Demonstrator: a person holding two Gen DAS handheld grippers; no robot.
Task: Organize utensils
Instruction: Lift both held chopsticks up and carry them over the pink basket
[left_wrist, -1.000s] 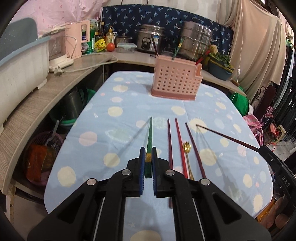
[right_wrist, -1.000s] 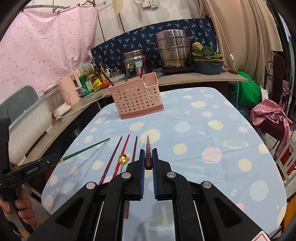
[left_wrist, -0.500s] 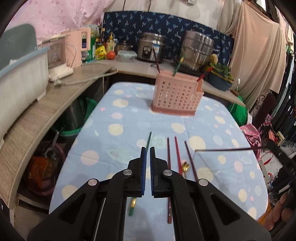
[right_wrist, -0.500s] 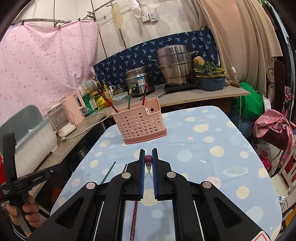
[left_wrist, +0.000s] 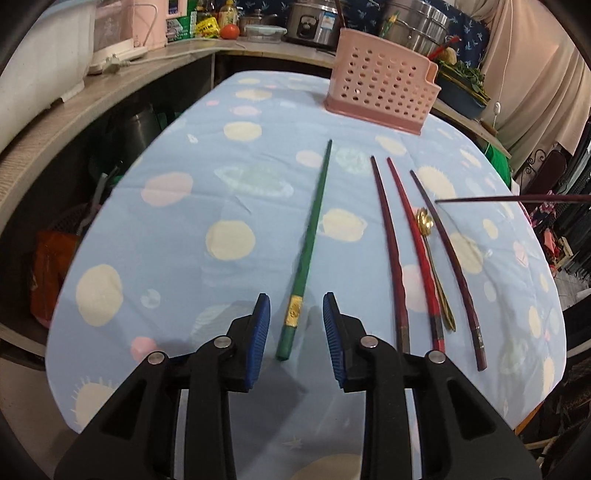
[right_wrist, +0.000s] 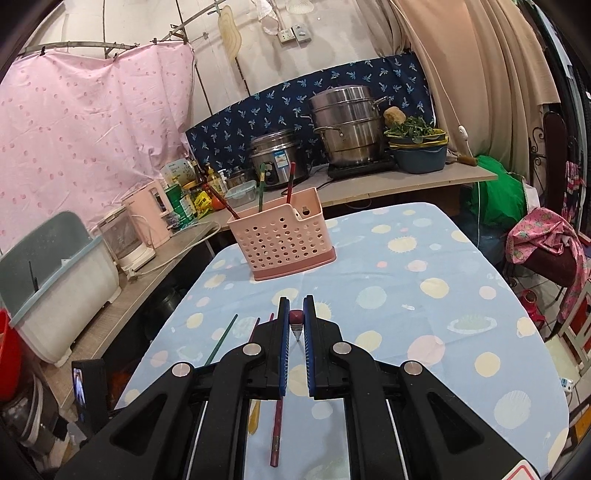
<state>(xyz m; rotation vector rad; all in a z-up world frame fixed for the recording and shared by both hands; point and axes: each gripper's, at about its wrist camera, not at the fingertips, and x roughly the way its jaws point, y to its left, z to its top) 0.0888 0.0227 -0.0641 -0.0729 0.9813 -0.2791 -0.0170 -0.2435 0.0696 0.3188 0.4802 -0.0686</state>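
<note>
A green chopstick (left_wrist: 314, 210) with a gold band lies flat on the spotted blue tablecloth (left_wrist: 229, 184). Its thick end sits between the blue pads of my left gripper (left_wrist: 296, 325), whose jaws are opening and do not touch it. To its right lie three red and dark red chopsticks (left_wrist: 388, 236) and a gold spoon (left_wrist: 424, 221). My right gripper (right_wrist: 295, 325) is shut on the end of a dark red chopstick (right_wrist: 296, 317), held above the table; its shaft (left_wrist: 498, 199) shows at the right in the left wrist view. A pink perforated basket (right_wrist: 280, 240) stands farther back with a few chopsticks upright in it.
A wooden counter (right_wrist: 388, 184) wraps behind and left of the table, carrying steel pots (right_wrist: 347, 125), a rice cooker (right_wrist: 277, 155), bottles and a pink kettle (right_wrist: 147, 218). A grey-lidded bin (right_wrist: 55, 295) sits left. A chair with pink cloth (right_wrist: 546, 243) stands right.
My left gripper sank to the table and its jaws parted, leaving the green chopstick lying on the cloth. The right gripper tipped upward, still clamped on its dark red chopstick.
</note>
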